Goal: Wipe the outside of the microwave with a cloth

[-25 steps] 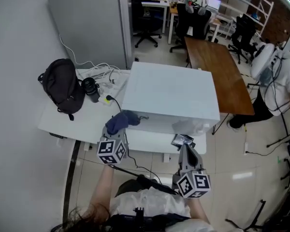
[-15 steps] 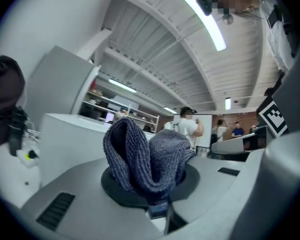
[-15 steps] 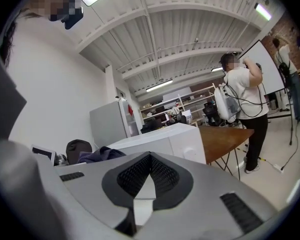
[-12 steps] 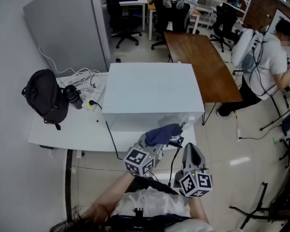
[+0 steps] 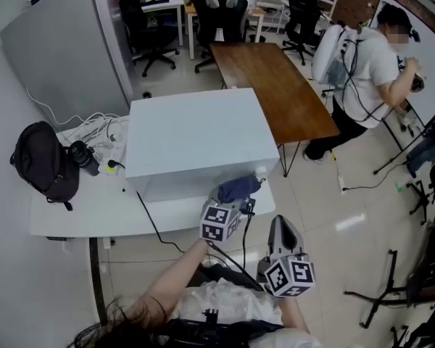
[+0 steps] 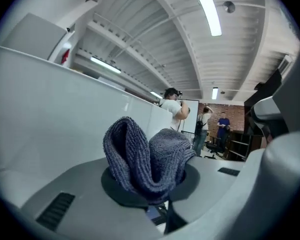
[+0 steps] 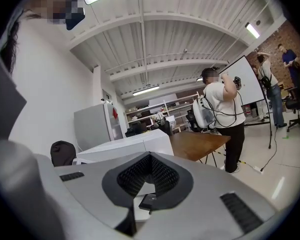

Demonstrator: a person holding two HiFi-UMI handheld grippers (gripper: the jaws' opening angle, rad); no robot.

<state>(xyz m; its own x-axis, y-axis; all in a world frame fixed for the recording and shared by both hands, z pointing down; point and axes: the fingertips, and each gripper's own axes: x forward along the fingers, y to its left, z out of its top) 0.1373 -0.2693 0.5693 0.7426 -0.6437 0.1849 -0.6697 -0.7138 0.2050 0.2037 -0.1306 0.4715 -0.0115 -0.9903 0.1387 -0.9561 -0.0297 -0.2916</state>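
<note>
The left gripper (image 5: 234, 196) is clenched on the cloth (image 6: 149, 155), a dark blue bunch pinched between its jaws and puffing out above them. The head view shows the cloth at the lower right end of the microwave's (image 5: 196, 138) front face, though it is not clear whether it touches. The right gripper (image 5: 281, 228) hangs back from the counter (image 5: 72, 210) with its jaws together and nothing between them. The main risk, as I judge it, is the grasp. Only a fold of cloth is caught, so a hard drag across the white casing could pull it loose or roll it aside, leaving bare jaw tips to scrape the surface. The cloth also sits close to the right corner, so a stroke carried that way could slip off the edge. A black cable (image 5: 151, 214) crosses the counter's front edge and could snag a low sweep to the left. There is one microwave, one cloth, two grippers and one counter. On the counter's left end sits one backpack (image 5: 40, 162) beside a tangle of white leads (image 5: 101, 130). Behind are one wooden table (image 5: 272, 85) and one person (image 5: 362, 71) standing by it.
</note>
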